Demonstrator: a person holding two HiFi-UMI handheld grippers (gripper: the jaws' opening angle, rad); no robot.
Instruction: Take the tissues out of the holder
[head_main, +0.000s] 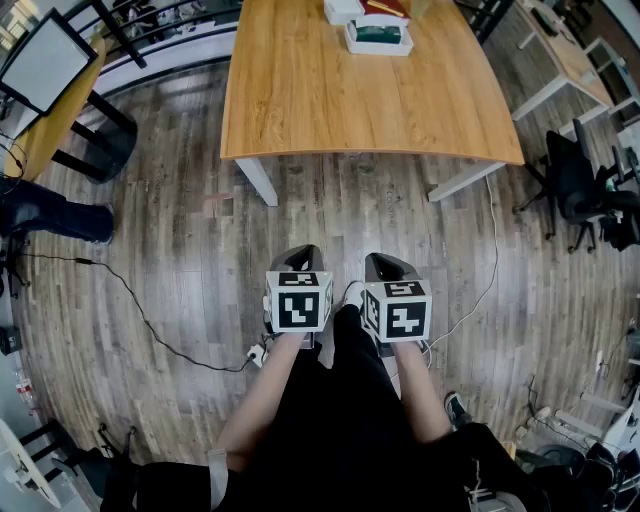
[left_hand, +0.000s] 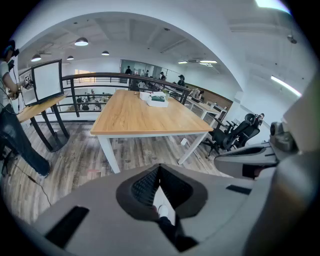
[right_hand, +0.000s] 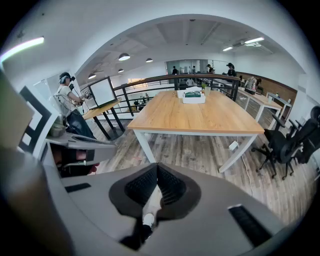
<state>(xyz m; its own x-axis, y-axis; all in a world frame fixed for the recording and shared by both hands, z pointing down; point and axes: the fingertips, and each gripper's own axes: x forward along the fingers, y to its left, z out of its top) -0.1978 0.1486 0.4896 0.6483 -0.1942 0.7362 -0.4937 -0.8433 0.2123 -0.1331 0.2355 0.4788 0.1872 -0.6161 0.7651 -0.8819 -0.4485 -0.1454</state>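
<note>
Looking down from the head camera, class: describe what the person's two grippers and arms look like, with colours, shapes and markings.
The left gripper and right gripper are matching grey, rounded shells. Each carries a white cube with black square markers. Inside, the jaws have black ribbed pads. The forearms have no sleeves over them; the person wears black clothing.

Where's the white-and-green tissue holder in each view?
Head view: tissue holder, top centre, far table end.
Left gripper view: tissue holder, above centre.
Right gripper view: tissue holder, above centre, slightly right.
Shared landmark: the wooden table under it.
</note>
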